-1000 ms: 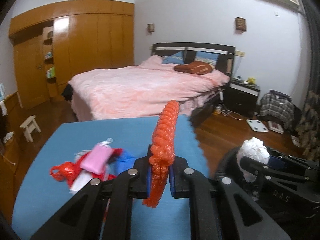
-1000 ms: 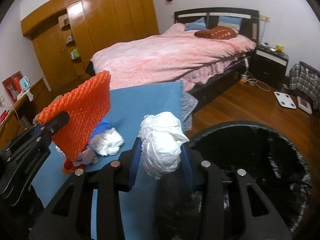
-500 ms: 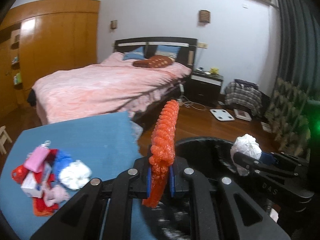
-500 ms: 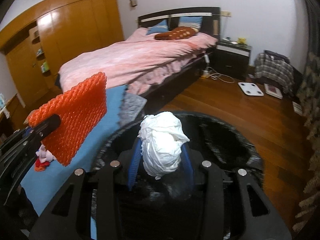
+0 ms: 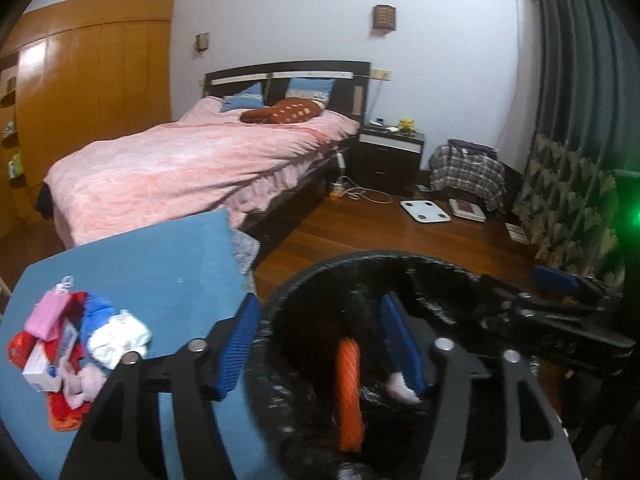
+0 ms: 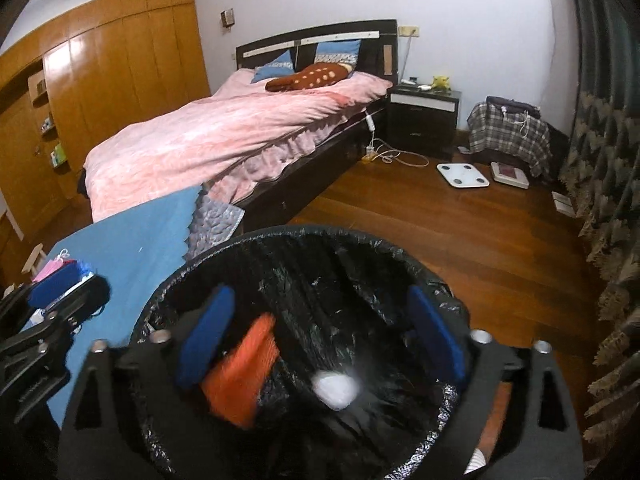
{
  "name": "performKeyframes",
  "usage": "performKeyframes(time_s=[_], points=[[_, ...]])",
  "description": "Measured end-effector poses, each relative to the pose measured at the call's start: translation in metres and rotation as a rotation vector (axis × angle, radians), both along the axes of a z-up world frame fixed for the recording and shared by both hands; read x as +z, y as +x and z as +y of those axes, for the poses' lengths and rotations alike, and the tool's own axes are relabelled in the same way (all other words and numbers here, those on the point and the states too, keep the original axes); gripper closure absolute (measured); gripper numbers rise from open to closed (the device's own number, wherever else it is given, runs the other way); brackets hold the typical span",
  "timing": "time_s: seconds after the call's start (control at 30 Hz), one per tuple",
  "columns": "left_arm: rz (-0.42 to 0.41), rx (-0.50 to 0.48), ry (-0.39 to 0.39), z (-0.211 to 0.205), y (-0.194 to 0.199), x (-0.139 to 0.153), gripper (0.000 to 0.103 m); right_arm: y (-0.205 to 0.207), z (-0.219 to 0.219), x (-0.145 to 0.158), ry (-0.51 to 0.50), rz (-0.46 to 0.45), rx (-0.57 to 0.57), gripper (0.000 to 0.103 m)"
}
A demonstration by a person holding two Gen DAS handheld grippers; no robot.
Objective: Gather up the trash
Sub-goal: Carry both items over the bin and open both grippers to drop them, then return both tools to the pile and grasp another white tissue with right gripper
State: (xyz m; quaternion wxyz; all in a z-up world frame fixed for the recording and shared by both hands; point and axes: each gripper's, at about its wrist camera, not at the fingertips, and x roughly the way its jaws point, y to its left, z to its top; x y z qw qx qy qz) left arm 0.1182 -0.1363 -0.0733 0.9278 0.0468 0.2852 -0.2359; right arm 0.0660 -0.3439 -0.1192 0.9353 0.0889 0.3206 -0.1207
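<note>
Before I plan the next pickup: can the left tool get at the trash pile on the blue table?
Probably yes: the left tool is open and empty over the bin, and the trash pile lies uncovered on the table beside it.

Left tool (image 5: 320,344) gapes over black bin (image 5: 304,280); orange mesh (image 5: 349,392) inside.

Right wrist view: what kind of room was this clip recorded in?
A home bedroom, most likely: a bed with a pink cover and pillows, a dark nightstand beside it, and a wall of wooden wardrobes.
</note>
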Motion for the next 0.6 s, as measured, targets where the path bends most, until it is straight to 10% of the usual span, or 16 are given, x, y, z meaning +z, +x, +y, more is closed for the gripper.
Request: performKeyframes(time_s=[0.6], points=[[-0.034, 0.358, 0.028, 0.144, 0.013, 0.001, 0.017, 0.046, 0.112, 0.012, -0.007, -0.012, 0.215, 0.005]])
